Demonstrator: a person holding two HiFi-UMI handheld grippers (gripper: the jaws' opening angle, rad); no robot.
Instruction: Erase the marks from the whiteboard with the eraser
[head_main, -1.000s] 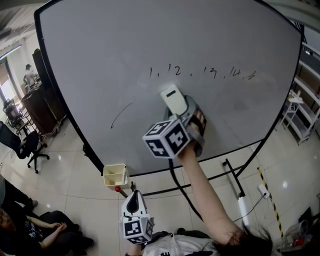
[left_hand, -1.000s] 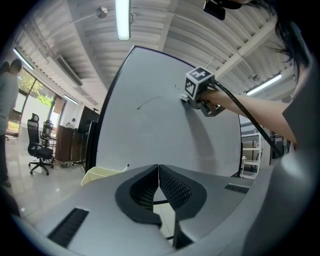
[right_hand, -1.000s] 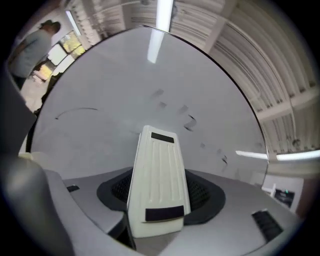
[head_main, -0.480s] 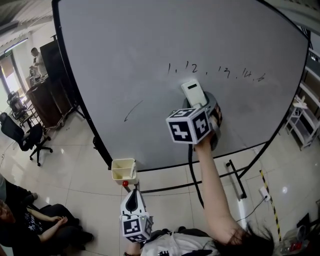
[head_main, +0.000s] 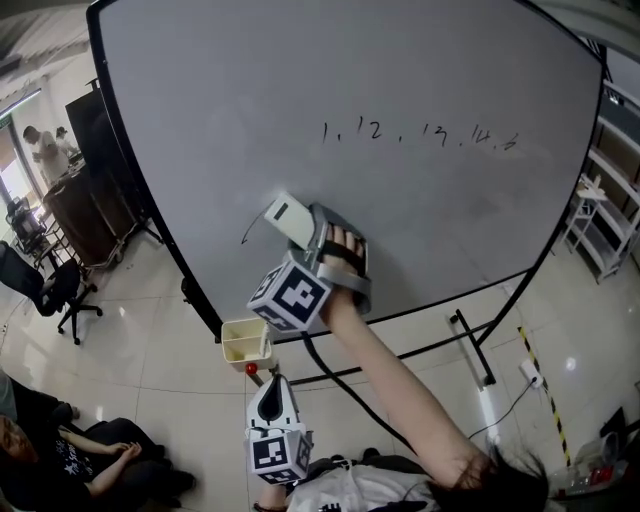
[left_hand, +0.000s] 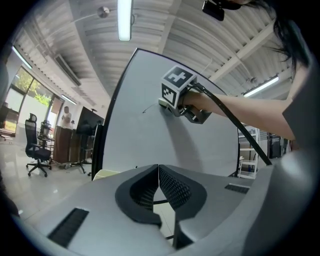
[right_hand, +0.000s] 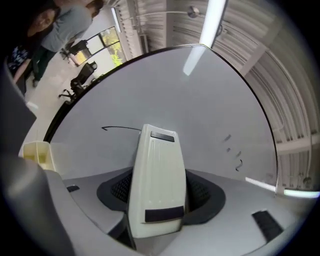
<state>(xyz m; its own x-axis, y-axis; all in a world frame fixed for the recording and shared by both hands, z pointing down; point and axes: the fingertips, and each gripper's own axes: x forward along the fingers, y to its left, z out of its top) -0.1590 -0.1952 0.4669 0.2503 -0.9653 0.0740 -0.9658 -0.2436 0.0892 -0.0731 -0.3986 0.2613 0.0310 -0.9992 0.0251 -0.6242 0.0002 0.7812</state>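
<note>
Pale glossy floor tiles (head_main: 150, 390) lie under the person, and closest in, the left gripper (left_hand: 158, 177) hangs low by the body, its jaws pressed together on nothing. Higher up, the right gripper (head_main: 318, 248) is clamped on the white eraser (right_hand: 156, 185). Over the last second it has swung down and to the left, away from the spot beneath the numerals (head_main: 420, 135) and over to the curved stroke (right_hand: 120, 129). The eraser's top edge now sits at that stroke's right end, though contact with the whiteboard (head_main: 400, 70) cannot be confirmed. The stroke looks like the first target, and the whole row of numerals is unwiped, so most of the job remains. Nothing blocks the sweep. A cream bin (head_main: 243, 340) hangs at the board's lower edge just below, and the gripper's cable (head_main: 345, 385) trails downward. Farther off stand an office chair (head_main: 50, 290) to the left and shelving (head_main: 610, 200) to the right.
</note>
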